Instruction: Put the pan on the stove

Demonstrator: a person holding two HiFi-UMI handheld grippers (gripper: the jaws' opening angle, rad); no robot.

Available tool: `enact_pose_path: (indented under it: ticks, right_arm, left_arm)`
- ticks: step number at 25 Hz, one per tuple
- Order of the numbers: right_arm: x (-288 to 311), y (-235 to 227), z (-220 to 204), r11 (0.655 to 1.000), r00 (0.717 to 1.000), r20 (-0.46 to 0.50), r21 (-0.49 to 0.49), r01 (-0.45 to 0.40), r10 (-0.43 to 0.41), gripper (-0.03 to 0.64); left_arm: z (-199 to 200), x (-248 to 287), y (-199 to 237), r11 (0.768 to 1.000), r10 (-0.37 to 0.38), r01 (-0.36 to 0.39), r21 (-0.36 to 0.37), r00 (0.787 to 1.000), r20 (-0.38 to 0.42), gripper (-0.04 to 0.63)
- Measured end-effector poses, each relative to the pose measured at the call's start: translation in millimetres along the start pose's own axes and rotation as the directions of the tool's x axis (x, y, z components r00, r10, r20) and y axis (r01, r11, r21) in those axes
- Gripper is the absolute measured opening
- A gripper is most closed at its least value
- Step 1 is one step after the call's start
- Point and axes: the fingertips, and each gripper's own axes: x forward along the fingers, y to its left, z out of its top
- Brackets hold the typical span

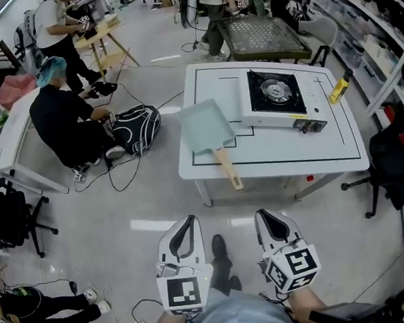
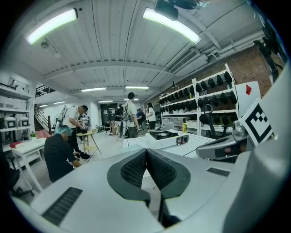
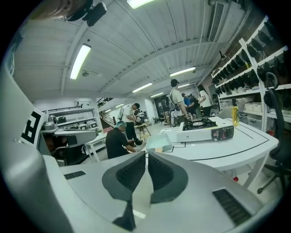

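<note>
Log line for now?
pale-blue rectangular wooden-handled pan: on white table, beside white portable gas stove | left tongs: shut, empty | right tongs: shut, empty

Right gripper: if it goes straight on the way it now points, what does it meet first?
Probably the pan at the table's near edge; depth is unclear.

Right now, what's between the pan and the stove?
Nothing but a thin strip of bare white table, seen in the head view. The pan lies left of the stove, apart from it.
</note>
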Motion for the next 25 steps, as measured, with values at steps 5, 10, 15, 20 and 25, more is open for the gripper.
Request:
enact_pose_path:
  ticks: [5,10,15,20,25]
  right_arm:
    - [72,-8,30,1.0,1.0,0.006,0.01,-0.015,0.015,0.051]
    - [129,-7,66,1.0,0.999,0.027,-0.012,-0.029,0.029,0.051]
    - [153,-6,103,0.999,0.997,0.077,-0.04,-0.014,0.017,0.052]
    - [166,-14,124,0.998,0.994,0.111,-0.064,0.013,-0.006,0.052]
    - [177,-25,127,0.997,0.994,0.111,-0.069,0.026,-0.018,0.052]
  left_arm:
    - [14,59,43,1.0,0.004,-0.004,-0.008,1.0,0.0,0.018]
    - [40,104,85,1.0,0.014,-0.014,-0.003,0.999,0.049,0.018]
    - [64,125,112,1.0,0.011,-0.012,0.002,0.995,0.101,0.018]
    - [74,141,116,1.0,-0.016,0.016,0.005,0.992,0.128,0.018]
    - [72,155,121,1.0,-0.009,0.013,-0.026,0.991,0.131,0.018]
